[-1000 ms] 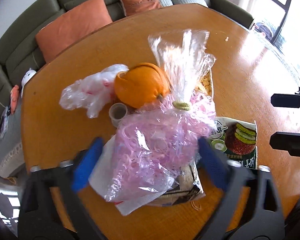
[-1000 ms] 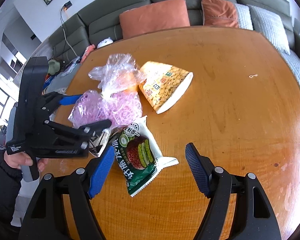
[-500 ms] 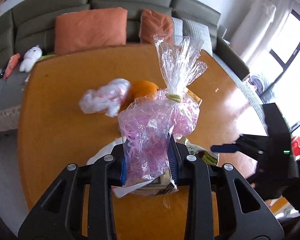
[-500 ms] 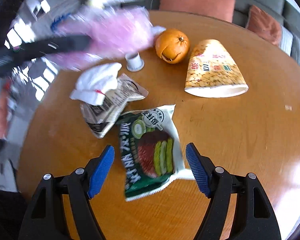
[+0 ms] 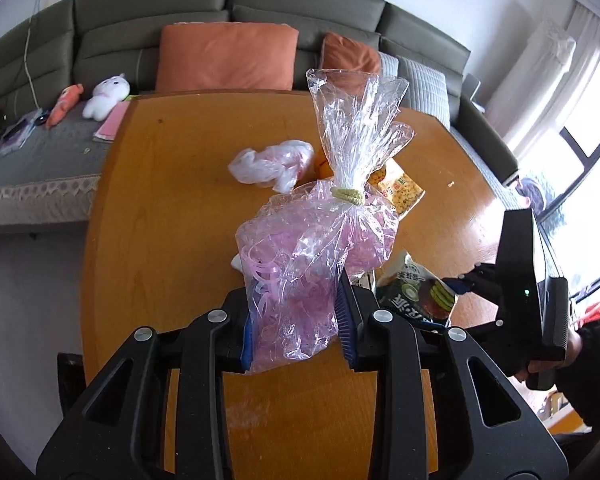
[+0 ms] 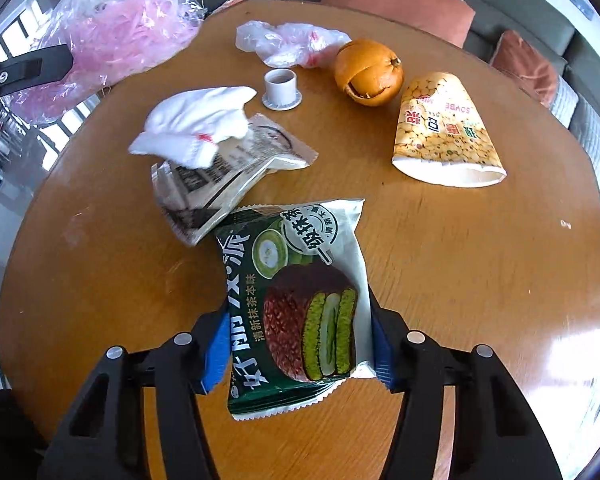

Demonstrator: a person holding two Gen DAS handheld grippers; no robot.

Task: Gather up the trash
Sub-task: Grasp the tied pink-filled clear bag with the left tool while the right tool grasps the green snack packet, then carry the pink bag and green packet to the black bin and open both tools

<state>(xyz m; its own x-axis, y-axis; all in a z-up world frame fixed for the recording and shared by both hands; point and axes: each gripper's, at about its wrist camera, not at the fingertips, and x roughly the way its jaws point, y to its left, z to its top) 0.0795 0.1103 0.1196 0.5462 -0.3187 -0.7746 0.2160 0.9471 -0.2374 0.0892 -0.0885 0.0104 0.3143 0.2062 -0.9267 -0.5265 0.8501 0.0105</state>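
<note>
My left gripper (image 5: 296, 320) is shut on a clear bag of pink plastic strips (image 5: 300, 264), held up above the round wooden table (image 5: 160, 220); the bag also shows in the right wrist view (image 6: 112, 36). My right gripper (image 6: 296, 348) has its blue pads on both sides of a green snack wrapper (image 6: 296, 292) and grips it at the table's near side. On the table lie a white tissue (image 6: 196, 120) on a grey wrapper (image 6: 220, 176), a small white cup (image 6: 281, 88), orange peel (image 6: 368, 72), a yellow paper cup (image 6: 444, 136) on its side and a crumpled clear bag (image 6: 292, 42).
A grey-green sofa (image 5: 228, 12) with orange cushions (image 5: 226, 58) stands behind the table. Soft toys (image 5: 106, 96) lie on a bench at the left. A window is at the right.
My left gripper has lifted the pink bag higher and pulled it back from the table. My right gripper has moved forward and closed on the green snack wrapper.
</note>
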